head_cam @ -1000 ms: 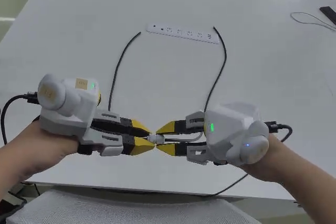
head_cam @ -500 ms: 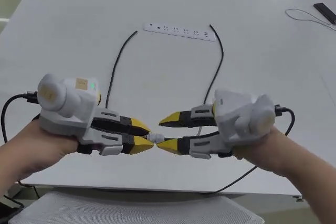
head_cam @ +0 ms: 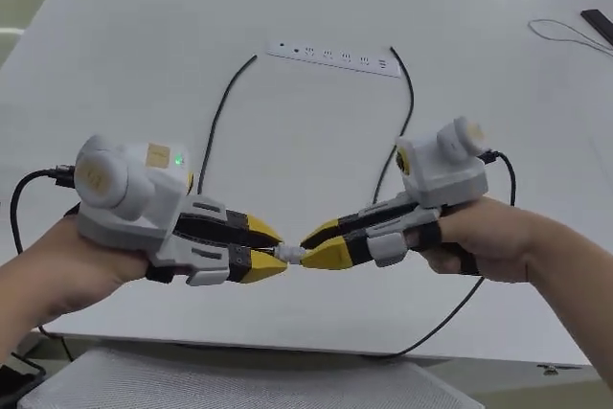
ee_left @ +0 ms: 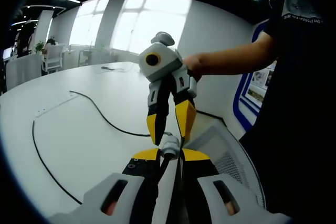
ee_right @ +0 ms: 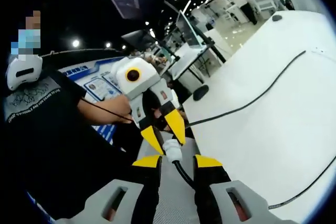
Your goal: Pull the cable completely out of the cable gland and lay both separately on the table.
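A small white cable gland point(head_cam: 291, 255) hangs over the table's near edge, with my left gripper point(head_cam: 279, 258) shut on it. In the left gripper view the gland point(ee_left: 169, 145) sits pinched between my yellow tips. A black cable point(ee_right: 183, 173) leaves the gland point(ee_right: 172, 150) and runs back between the jaws of my right gripper point(head_cam: 308, 244). Those jaws stand narrowly open around the cable, with a small gap on each side. One stretch of cable point(head_cam: 215, 131) lies on the table behind the left gripper, another stretch point(head_cam: 402, 122) behind the right.
A white power strip point(head_cam: 333, 57) lies at the far middle of the white table point(head_cam: 124, 64). A thin white wire point(head_cam: 565, 37) and a dark object point(head_cam: 599, 21) lie at the far right. A grey chair seat point(head_cam: 239, 380) is below the near edge.
The right gripper has rolled so its camera box points up, and its jaws, wide open half a second ago, have narrowed around the cable. The left gripper still holds the gland.
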Available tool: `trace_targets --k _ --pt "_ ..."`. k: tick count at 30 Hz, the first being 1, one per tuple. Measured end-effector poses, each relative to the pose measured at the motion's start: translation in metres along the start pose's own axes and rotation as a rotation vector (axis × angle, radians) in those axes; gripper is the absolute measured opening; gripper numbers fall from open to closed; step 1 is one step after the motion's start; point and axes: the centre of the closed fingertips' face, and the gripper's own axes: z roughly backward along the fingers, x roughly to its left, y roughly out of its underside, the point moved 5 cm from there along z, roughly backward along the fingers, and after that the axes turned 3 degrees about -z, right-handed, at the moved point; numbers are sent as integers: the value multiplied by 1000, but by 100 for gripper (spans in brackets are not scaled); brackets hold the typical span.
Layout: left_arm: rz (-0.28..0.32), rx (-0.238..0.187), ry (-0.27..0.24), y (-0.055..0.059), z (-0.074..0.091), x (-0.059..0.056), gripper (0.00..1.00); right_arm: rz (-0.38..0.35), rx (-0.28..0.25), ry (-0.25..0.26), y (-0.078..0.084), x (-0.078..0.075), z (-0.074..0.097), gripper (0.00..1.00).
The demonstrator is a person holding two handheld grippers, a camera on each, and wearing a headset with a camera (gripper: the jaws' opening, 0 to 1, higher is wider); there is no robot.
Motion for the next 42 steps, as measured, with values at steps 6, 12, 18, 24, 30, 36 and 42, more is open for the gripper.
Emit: trace_targets --k 6,12,18,24,30,36,42 --pt "4 4 4 1 -1 -1 15 -19 7 -41 3 2 -5 12" --pt "10 10 3 2 -1 1 15 11 11 -45 3 1 -4 9" --pt "33 8 5 3 0 2 15 166 17 8 2 3 -5 8" --pt "63 8 6 3 2 3 15 492 47 125 0 7 -5 7" --pt "112 -5 17 5 1 1 15 848 143 311 7 19 -10 7" --pt "131 -11 22 8 0 -1 15 1042 200 428 12 23 -15 7" --pt "126 -7 17 8 1 0 15 1063 204 466 11 22 -16 8"
